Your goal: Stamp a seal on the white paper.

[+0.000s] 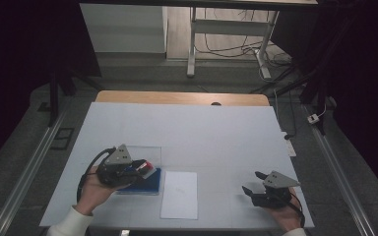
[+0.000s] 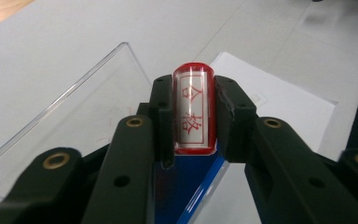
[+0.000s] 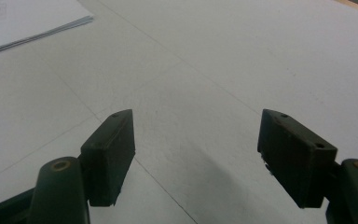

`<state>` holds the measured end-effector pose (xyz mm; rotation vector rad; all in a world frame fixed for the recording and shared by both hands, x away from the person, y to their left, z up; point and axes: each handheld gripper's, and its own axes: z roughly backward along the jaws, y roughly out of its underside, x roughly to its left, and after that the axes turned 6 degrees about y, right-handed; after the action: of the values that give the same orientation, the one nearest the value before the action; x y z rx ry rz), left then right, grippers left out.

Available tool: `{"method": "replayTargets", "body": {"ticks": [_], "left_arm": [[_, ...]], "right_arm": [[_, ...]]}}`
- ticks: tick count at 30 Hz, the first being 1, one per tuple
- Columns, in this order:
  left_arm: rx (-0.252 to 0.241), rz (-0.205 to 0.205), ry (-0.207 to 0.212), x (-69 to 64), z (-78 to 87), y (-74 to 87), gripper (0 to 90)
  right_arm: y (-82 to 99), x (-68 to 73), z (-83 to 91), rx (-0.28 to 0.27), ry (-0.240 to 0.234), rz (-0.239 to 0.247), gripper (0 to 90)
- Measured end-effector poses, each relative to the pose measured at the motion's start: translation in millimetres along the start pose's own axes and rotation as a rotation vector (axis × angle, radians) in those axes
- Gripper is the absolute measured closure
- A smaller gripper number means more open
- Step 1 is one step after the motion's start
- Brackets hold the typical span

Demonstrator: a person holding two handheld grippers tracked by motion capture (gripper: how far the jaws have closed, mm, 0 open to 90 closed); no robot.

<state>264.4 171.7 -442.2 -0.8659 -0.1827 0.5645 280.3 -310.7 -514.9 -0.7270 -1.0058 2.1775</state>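
Red-rimmed and clear-bodied, the stamp [image 2: 194, 112] sits clamped between the black pads of the left tongs [image 2: 193, 122], its printed face with red characters turned toward the left gripper view. It is held just above the blue ink pad [image 1: 150, 184] — the landmark here — whose clear lid [image 1: 140, 151] stands open on the pad's far side. A white sheet of paper [image 1: 179, 194] lies just beside the pad, to its right on the tabletop [image 1: 202, 130]. The right tongs [image 1: 254, 182] rest well to the right of the pad — jaws spread wide, gripping nothing.
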Motion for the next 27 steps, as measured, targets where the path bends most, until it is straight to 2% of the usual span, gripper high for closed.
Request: {"method": "replayTargets", "body": {"ticks": [12, 27], "left_arm": [[0.009, -0.017, 0.020, -5.7, -6.9, -3.7, 70.4], [0.011, -0.055, 0.071, -19.0, -19.4, -14.7, 70.4]], "right_arm": [[-0.1, 0.0, 0.1, 0.003, 0.002, -0.002, 26.9], [0.0, 0.0, -0.5, 0.006, 0.004, 0.003, 26.9]]}}
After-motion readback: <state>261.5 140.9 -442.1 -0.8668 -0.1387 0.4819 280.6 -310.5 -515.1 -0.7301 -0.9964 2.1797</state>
